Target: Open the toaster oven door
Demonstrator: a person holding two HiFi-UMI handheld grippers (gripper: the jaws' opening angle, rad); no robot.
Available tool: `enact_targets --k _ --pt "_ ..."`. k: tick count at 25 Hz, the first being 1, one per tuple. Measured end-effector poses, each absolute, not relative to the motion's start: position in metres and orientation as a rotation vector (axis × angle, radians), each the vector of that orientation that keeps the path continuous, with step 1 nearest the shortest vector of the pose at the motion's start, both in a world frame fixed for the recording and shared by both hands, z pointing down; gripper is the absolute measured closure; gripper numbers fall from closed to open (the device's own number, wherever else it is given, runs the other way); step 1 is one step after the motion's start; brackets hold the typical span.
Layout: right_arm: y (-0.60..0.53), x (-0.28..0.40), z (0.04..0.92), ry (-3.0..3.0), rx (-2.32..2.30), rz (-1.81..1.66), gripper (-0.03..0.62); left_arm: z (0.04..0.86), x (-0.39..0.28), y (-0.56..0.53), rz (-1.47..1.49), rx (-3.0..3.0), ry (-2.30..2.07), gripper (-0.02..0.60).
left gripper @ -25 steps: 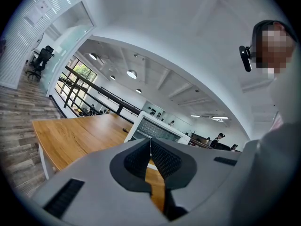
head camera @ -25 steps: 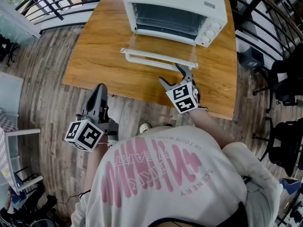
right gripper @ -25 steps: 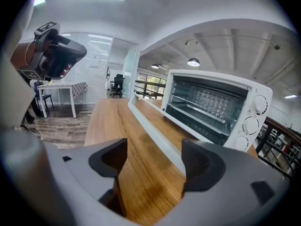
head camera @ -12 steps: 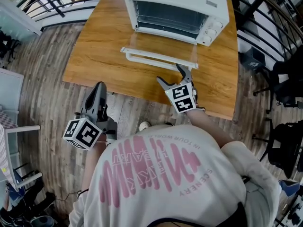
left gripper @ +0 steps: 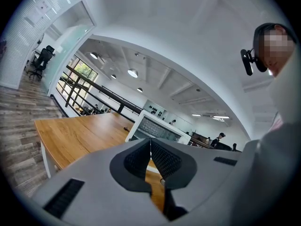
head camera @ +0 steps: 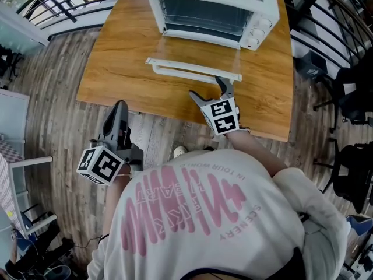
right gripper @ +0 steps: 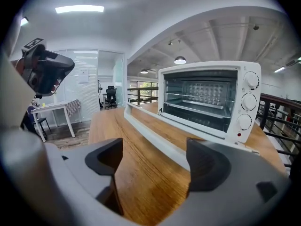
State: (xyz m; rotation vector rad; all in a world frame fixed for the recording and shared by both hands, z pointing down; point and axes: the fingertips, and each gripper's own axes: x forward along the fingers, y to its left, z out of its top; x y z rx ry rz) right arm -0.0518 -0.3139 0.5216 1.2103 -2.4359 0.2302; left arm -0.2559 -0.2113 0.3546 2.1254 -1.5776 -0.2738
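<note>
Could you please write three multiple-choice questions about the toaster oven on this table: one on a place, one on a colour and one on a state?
1. Where on the toaster oven are its knobs?
A. On the left of its front
B. On the right of its front
C. On its top

2. What colour is the oven's casing?
A. Black
B. White
C. Red

3. How does the oven's door stand?
A. Shut
B. Open by a crack
C. Folded right down

Answers:
1 B: the right gripper view shows the knobs stacked one above another at the right of the front.
2 B: the casing is white in both the head view and the right gripper view.
3 C: the door lies out flat in front of the oven, leaving the inside exposed.
</note>
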Motion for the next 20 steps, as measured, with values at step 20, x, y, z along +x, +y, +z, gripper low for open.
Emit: enact_targets --k 20 --pt "-0.315 -0.05 0.539 -2.473 1.349 0.499 0.175 0.36 -0.267 -0.206 -0.296 2.082 -1.592 0.56"
